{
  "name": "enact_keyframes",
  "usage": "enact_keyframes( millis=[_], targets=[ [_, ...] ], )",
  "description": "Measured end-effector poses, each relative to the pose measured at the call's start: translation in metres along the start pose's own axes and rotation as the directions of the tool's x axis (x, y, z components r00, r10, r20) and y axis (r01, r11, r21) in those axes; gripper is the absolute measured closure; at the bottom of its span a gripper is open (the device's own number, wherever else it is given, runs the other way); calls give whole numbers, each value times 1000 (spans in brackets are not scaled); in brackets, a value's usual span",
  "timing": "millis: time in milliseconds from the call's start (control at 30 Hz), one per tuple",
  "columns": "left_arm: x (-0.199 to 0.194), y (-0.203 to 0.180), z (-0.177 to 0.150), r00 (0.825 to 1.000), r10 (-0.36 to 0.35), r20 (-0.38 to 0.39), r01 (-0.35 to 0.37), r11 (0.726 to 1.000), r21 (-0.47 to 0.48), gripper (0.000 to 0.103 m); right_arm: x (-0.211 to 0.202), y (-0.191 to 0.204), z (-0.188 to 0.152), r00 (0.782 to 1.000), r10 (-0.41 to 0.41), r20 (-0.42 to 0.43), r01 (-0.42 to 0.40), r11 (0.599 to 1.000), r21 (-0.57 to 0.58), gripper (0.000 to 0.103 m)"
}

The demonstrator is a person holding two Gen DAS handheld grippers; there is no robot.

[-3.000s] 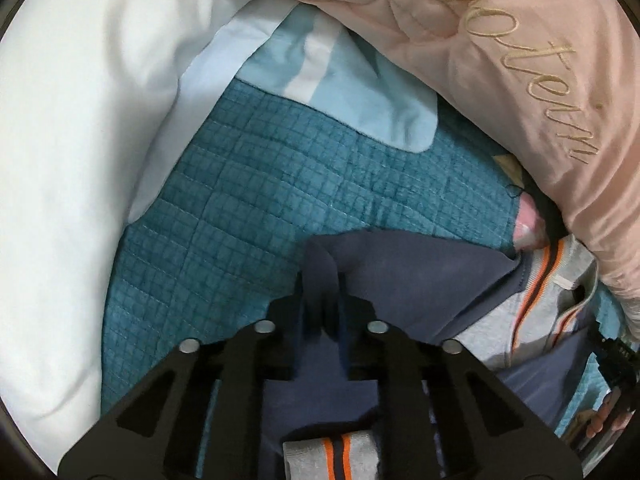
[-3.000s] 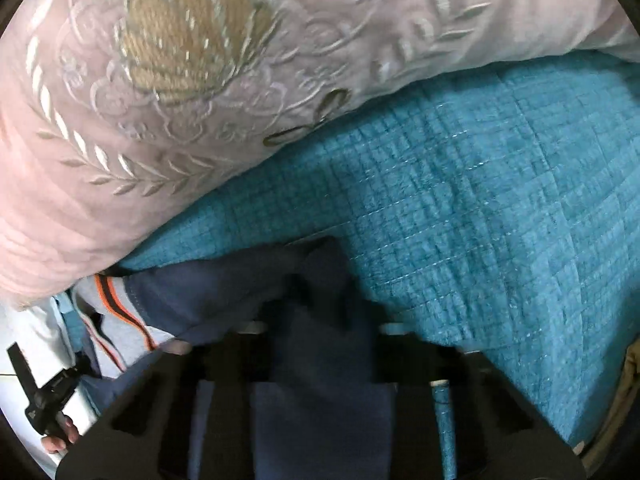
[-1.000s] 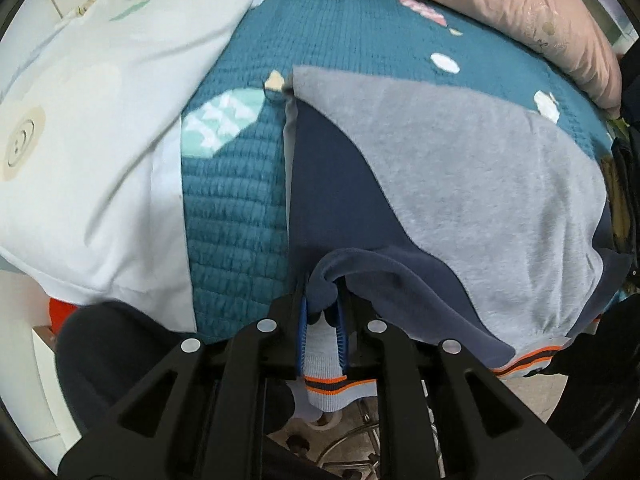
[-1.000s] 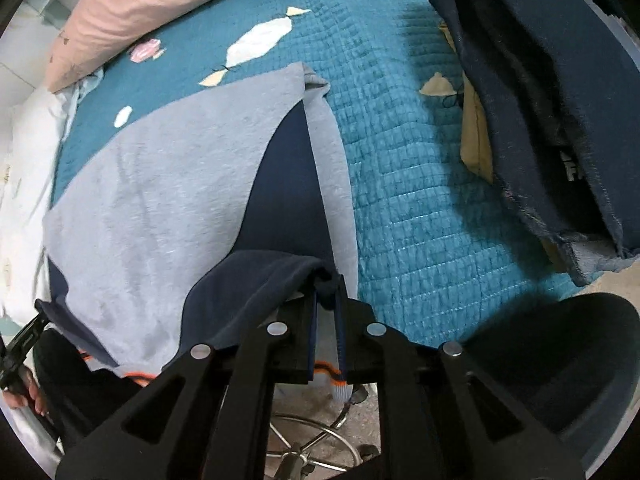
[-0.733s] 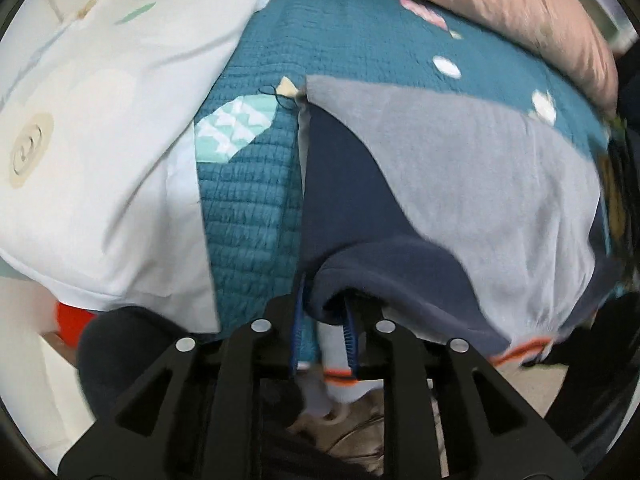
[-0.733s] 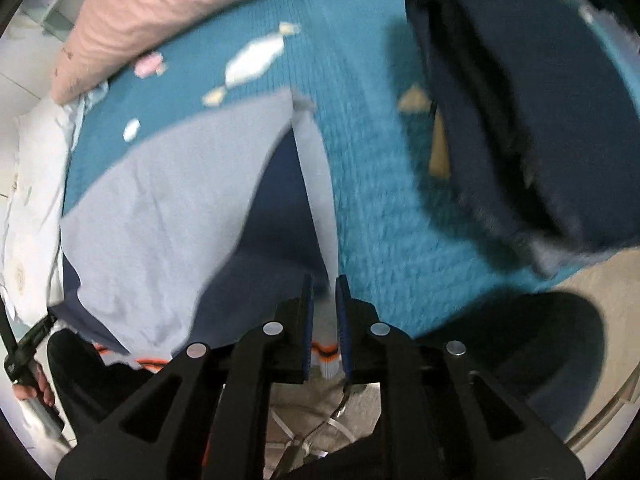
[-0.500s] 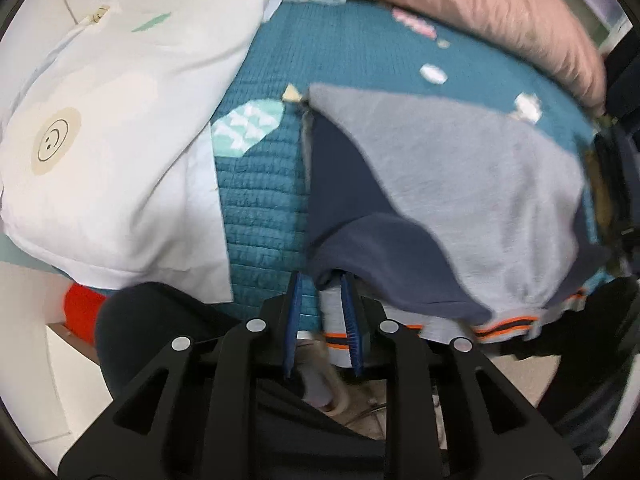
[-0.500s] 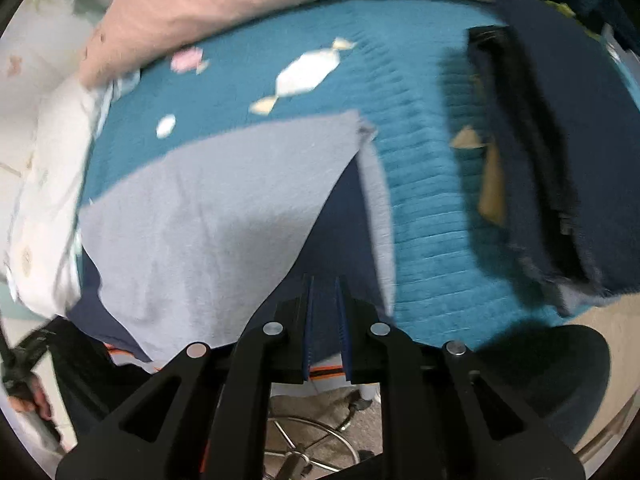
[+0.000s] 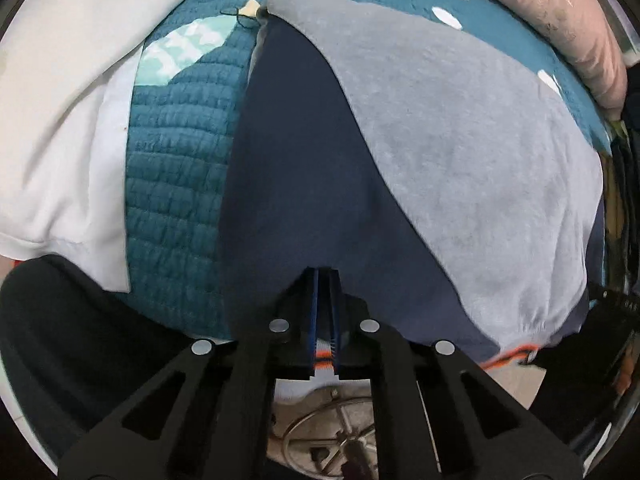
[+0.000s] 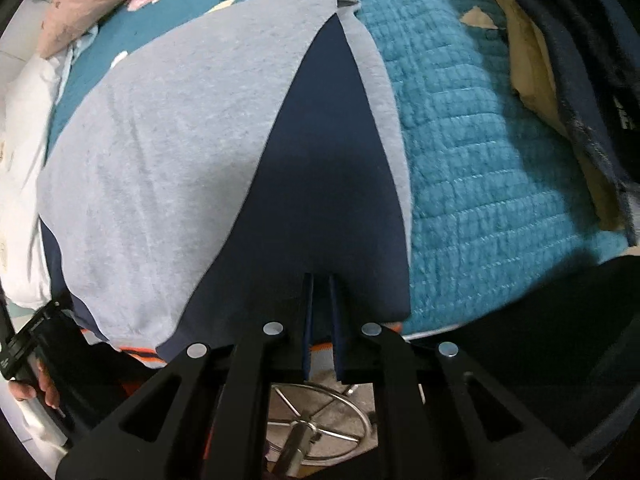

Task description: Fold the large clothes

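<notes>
- The grey and navy sweatshirt (image 9: 460, 152) lies flat on the teal quilt (image 9: 176, 184), hem hanging off the near edge of the bed.
- The left gripper (image 9: 325, 280) has its jaws just pinched in, narrow on the striped hem by the left navy panel.
- The right gripper (image 10: 320, 280) has likewise just closed on the hem at the right-hand corner.
- From both grippers the garment runs straight ahead, long axis away toward the pink pillow (image 9: 560, 12).
- Each hand owns its own corner; neither is nearer.
- My read: carry the hem forward over the body.
</notes>
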State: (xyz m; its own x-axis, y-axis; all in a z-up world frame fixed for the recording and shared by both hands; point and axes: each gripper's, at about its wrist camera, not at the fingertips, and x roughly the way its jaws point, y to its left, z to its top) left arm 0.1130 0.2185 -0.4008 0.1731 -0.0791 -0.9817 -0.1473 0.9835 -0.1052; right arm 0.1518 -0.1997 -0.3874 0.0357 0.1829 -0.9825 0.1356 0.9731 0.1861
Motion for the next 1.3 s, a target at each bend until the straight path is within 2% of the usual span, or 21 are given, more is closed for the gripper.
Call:
enact_keyframes(
  millis=[67,133,200,267,300,333,367,433,500,533,633,700,767,833,933,1033,1100,1200,1233,1267,1300],
  targets=[
    [-11,-2,-2,1000,-11,-11,11,1000,1,98,-7,3,-4,1000,-12,1,12,1000,18,91],
    [-28,-13,-5,999,-46,28,44,998,51,98,-20,18,-7,998,56,31,-55,998,-15,91],
    [-42,-38,-8,997,-53,62,44,990,134,98,-29,43,-10,993,103,56,-98,992,-83,91],
    [-41,-58,-7,993,-103,58,92,981,173,98,-25,64,-9,989,144,33,-138,980,-143,91],
    [-33,-69,-7,994,-105,43,95,978,188,98,-18,73,-9,988,153,14,-149,975,-165,91],
    [-22,-77,-8,996,-82,30,74,977,198,98,-9,82,-9,991,133,-1,-131,975,-179,91],
    [-11,-80,-9,998,-58,18,53,978,200,98,1,86,-10,995,101,-12,-102,975,-198,95],
    [11,-75,-12,999,-21,-27,25,985,171,99,17,78,-10,998,55,-26,-59,979,-196,99],
    [8,-63,-10,997,-73,-21,76,987,142,101,23,58,-10,994,93,-52,-99,986,-133,103],
    [6,-61,-10,997,-71,-26,74,988,138,101,22,44,-11,996,71,-50,-76,991,-108,103],
    [5,-51,-7,1000,-24,-19,26,991,130,101,20,16,-11,991,123,-56,-125,992,-31,103],
    [7,-55,-4,999,-15,-34,19,992,127,101,25,15,-9,989,131,-68,-133,991,-14,103],
    [-5,-68,-1,1000,-1,-20,4,985,172,100,20,24,-9,992,106,-72,-109,994,-34,102],
    [-22,-81,3,999,-46,14,42,976,213,100,4,32,-6,994,100,-33,-102,993,-58,97],
    [-45,-103,22,992,-113,61,95,967,237,100,-17,27,-3,992,126,21,-125,991,-51,97],
    [-51,-135,65,984,-148,104,119,964,238,100,-26,13,6,994,85,67,-85,996,-9,97],
    [-49,-157,98,975,-191,109,163,961,222,100,-25,-5,9,994,85,68,-89,994,57,97],
    [-35,-178,139,972,-212,106,192,966,172,100,-22,-31,10,994,93,60,-100,985,141,93],
    [-21,-187,151,972,-224,77,211,967,144,100,-22,-35,11,993,100,59,-108,982,157,87],
    [-9,-188,160,972,-229,53,221,968,122,100,-21,-40,15,990,132,56,-140,974,176,73],
    [11,-187,167,976,-216,16,214,973,90,101,-15,-46,17,980,195,47,-200,959,202,64]
  ],
)
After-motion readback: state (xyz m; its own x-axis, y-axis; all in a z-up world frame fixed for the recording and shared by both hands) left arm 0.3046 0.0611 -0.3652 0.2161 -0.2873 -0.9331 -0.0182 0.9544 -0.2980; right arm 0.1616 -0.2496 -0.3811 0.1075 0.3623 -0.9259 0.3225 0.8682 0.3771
